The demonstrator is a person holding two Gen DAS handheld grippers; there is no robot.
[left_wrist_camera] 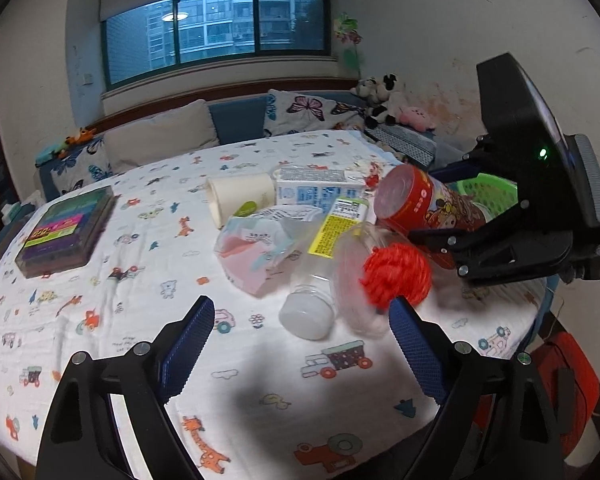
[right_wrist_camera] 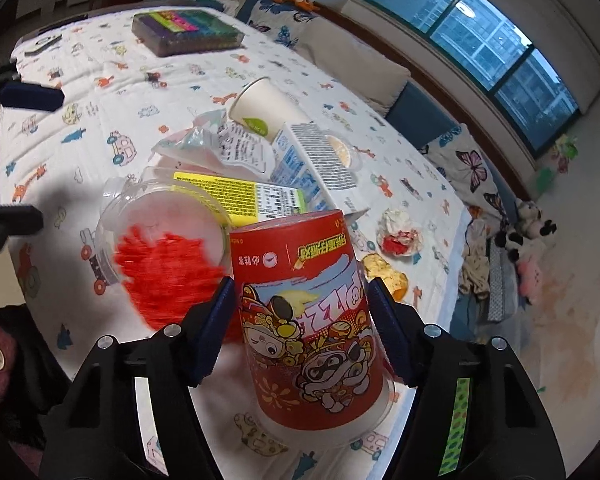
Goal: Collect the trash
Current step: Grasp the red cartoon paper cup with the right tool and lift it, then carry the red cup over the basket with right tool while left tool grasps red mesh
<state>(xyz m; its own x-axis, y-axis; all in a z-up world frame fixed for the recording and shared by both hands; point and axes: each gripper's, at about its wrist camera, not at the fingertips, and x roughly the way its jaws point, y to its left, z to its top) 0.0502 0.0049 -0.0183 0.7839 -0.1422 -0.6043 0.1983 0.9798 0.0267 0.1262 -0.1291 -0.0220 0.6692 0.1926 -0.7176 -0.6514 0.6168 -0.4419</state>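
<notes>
A red cartoon-printed paper cup [right_wrist_camera: 308, 312] sits tilted between the blue pads of my right gripper [right_wrist_camera: 302, 320], which is shut on its sides; the left wrist view shows the same cup [left_wrist_camera: 420, 204] held over the table's right side. My left gripper [left_wrist_camera: 304, 344] stands open above the tablecloth, nothing pressed between its pads. Just ahead of it lie a clear bottle [left_wrist_camera: 324, 264] with a yellow label and white cap, and a clear plastic cup holding red netting [left_wrist_camera: 396, 276]. Behind these lie a crumpled plastic wrapper [left_wrist_camera: 260, 248], a white paper cup [left_wrist_camera: 240, 196] on its side and a milk carton [left_wrist_camera: 316, 190].
A dark box with a colourful label [left_wrist_camera: 66, 232] lies at the table's left. A green basket [left_wrist_camera: 488, 192] stands beyond the right edge, behind the right gripper. A crumpled tissue [right_wrist_camera: 398, 236] and a yellow wrapper [right_wrist_camera: 384, 272] lie near the far edge. A cushioned bench runs under the window.
</notes>
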